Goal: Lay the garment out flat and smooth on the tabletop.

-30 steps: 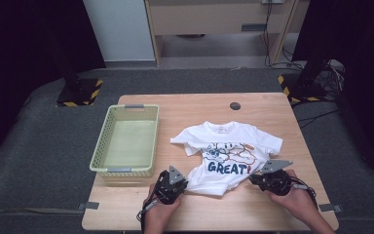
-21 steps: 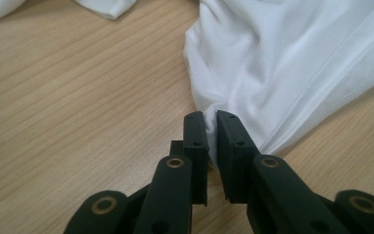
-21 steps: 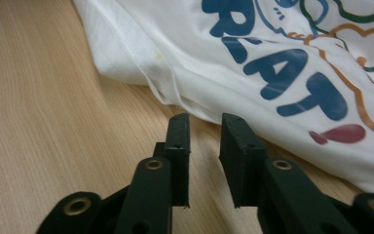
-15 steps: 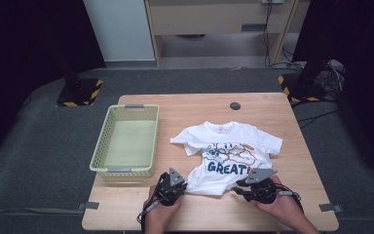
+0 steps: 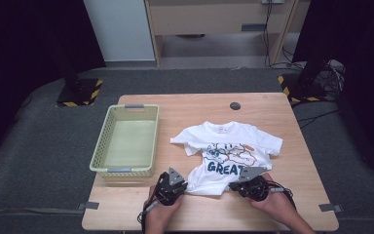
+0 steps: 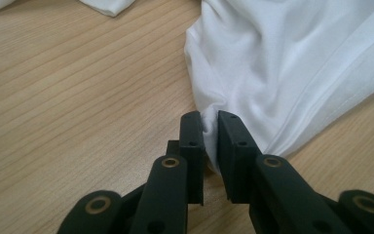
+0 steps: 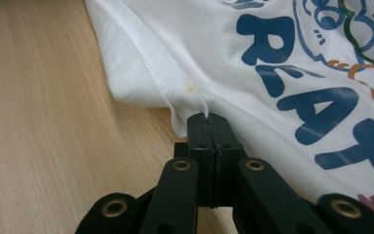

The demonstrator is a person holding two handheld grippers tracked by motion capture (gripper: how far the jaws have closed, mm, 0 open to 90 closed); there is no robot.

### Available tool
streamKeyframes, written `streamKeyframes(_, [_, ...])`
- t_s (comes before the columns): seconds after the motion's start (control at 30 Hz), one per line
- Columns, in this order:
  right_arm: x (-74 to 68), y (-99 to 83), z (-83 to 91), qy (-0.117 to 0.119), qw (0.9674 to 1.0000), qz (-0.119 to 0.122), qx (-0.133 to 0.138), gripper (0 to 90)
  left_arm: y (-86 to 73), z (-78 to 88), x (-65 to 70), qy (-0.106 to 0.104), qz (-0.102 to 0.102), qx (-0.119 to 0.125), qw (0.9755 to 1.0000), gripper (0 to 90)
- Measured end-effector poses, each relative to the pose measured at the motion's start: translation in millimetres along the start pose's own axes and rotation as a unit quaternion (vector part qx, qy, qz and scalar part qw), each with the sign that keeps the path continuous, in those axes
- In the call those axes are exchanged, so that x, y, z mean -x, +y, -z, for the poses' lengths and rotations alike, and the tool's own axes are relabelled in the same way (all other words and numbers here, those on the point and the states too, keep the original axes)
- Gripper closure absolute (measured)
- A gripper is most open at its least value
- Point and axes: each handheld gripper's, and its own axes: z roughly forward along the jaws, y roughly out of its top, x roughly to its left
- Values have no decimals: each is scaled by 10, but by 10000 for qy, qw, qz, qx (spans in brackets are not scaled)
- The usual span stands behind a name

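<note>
A white T-shirt [image 5: 229,146] with a cartoon print and the blue word GREAT lies face up on the wooden table [image 5: 292,204], its hem toward me. My left gripper [image 5: 185,187] is at the hem's left corner. In the left gripper view it [image 6: 210,119] is shut on a bunched fold of the T-shirt [image 6: 282,73], with cloth showing between the pads. My right gripper [image 5: 233,185] is at the hem below the print. Its jaws have just been closing. In the right gripper view it [image 7: 208,117] is pressed shut on the folded hem edge of the T-shirt [image 7: 253,97].
A pale green plastic basket [image 5: 101,146] stands empty on the table's left side, close to my left gripper. A small black round disc [image 5: 234,106] sits near the far edge. Bare wood lies right of the shirt and along the near edge.
My right gripper has slid left along the near edge to the shirt's hem and closed on it. The left gripper and the shirt have stayed put.
</note>
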Motion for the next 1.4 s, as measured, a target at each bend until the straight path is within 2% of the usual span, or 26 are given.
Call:
streamKeyframes(0.13, [8,20,163,-6,10000,-16,31,900,47,68,55,-55,-51,192,9998,816])
streamKeyframes(0.3, [29,116,500,-58,10000,16,11,900,124,160,146,-61,-197,446,9988,817])
streamKeyframes(0.4, [17,222,690,-26,9998,127,-141,900,144,171,181,-51,-257,490,9985,817])
streamKeyframes(0.47, [-1,274,742,22,9994,179,-291,900,150,168,188,-18,-298,478,9984,816])
streamKeyframes(0.57, [-14,308,660,59,9984,232,-514,900,141,151,169,79,-344,408,9985,816])
streamKeyframes(0.67, [-8,306,444,121,9970,226,-726,900,118,133,127,211,-363,302,9987,815])
streamKeyframes(0.77, [15,299,238,174,9964,158,-817,900,90,103,89,302,-384,173,9987,813])
streamKeyframes(0.87, [28,301,109,170,9960,99,-866,881,68,54,59,356,-415,10,9985,806])
streamKeyframes(0.97, [36,297,94,133,9970,59,-755,798,49,9,35,359,-425,-111,9984,801])
streamKeyframes(1.1, [54,215,268,-82,9991,-30,-419,679,37,-10,13,369,-414,-168,9983,795])
streamKeyframes(1.17, [80,130,395,-196,9995,-95,-227,668,34,-21,14,372,-428,-180,9982,794])
streamKeyframes(1.27, [146,-23,544,-360,9991,-215,-116,645,38,-27,19,388,-449,-187,9981,792])
streamKeyframes(1.37, [209,-160,589,-412,9987,-304,-37,638,37,-27,22,399,-455,-193,9980,790])
streamKeyframes(1.4, [219,-192,587,-366,9988,-309,-25,639,35,-27,22,400,-449,-190,9980,789])
